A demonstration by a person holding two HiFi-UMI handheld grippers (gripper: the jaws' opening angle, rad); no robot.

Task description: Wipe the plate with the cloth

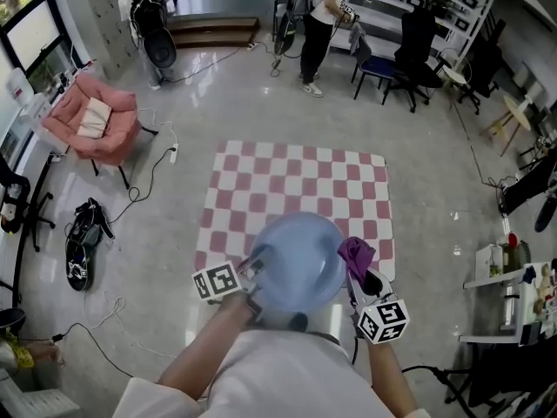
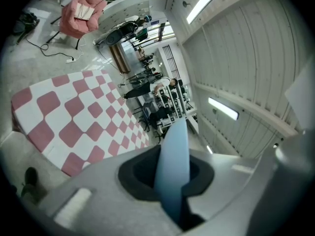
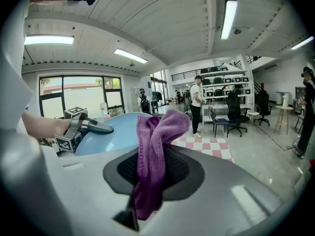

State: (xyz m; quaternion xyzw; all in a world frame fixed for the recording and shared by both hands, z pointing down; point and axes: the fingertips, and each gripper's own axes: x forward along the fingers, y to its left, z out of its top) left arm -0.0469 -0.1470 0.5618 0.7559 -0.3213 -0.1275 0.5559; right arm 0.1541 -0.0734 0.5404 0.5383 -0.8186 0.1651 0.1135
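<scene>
- While the blue plate (image 1: 296,264) hangs in the air over the near edge of the pink-and-white checkered mat (image 1: 296,181), the left gripper (image 1: 255,273) has its jaws clamped tight on the plate's left rim.
- Right gripper (image 1: 362,277): jaws pinched on the purple cloth (image 1: 355,252), just beside the plate's right edge.
- Bare floor (image 1: 174,233) lies all round the mat; the pink armchair (image 1: 94,120) and office chairs (image 1: 409,50) stand well apart.

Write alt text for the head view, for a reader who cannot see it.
Seen from above, a person holds a light blue plate by its left rim in the left gripper, while the right gripper holds a purple cloth beside the plate's right rim. Below lies a red-and-white checkered mat, with a pink armchair to the left.
</scene>
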